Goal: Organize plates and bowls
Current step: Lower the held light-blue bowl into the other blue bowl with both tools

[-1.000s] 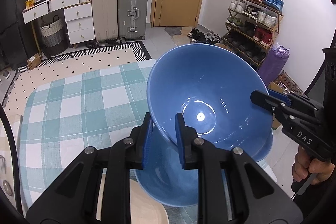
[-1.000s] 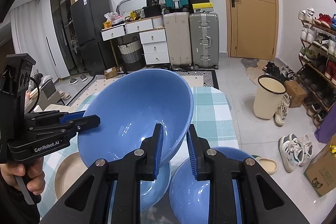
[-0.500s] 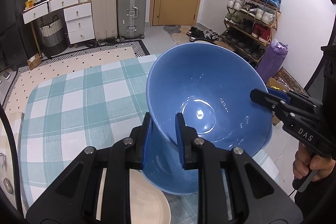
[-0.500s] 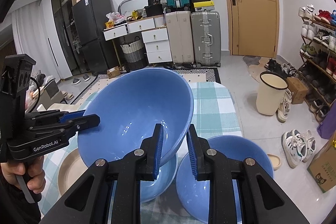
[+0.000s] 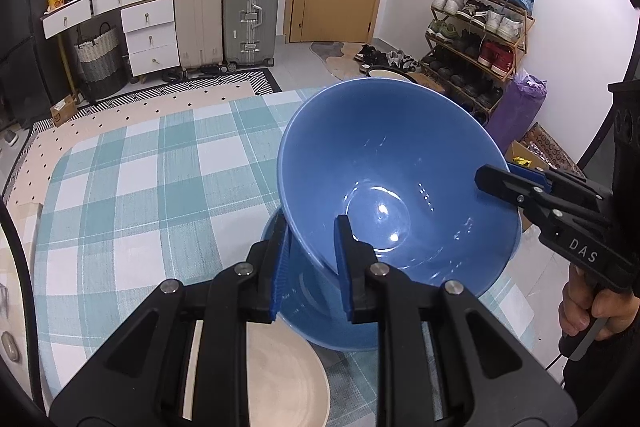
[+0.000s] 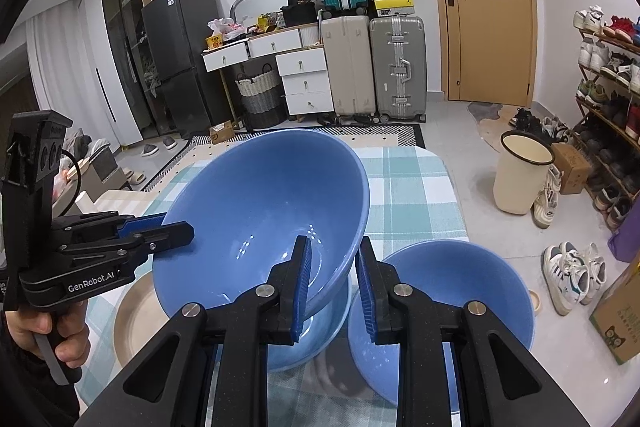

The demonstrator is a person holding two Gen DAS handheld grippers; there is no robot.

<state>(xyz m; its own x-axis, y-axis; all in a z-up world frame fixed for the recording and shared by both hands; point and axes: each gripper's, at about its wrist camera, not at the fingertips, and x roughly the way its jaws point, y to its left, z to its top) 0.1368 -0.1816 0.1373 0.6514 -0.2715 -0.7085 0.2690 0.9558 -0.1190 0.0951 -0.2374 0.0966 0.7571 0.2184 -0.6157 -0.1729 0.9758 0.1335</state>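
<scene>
A large blue bowl (image 5: 392, 179) hangs tilted over the checked table, held at opposite rims. My left gripper (image 5: 310, 231) is shut on its near rim in the left wrist view, and my right gripper (image 5: 492, 183) clamps the far right rim. In the right wrist view my right gripper (image 6: 332, 251) is shut on the same blue bowl (image 6: 260, 203), with my left gripper (image 6: 176, 227) on its left rim. Right under it a second blue bowl (image 5: 320, 315) stands on the table. A third blue bowl (image 6: 448, 299) sits to the right. A beige plate (image 5: 280, 379) lies beside them.
The table wears a teal and white checked cloth (image 5: 140, 187). A cream bin (image 6: 520, 175) stands on the floor off the table's right edge, with a shoe rack (image 5: 480, 27) beyond. Suitcases (image 5: 248, 15) and drawers line the far wall. A person's hand (image 6: 60, 339) grips each handle.
Both grippers have carried the held bowl a little lower and across the table, closer over the bowl underneath. More of the beige plate shows.
</scene>
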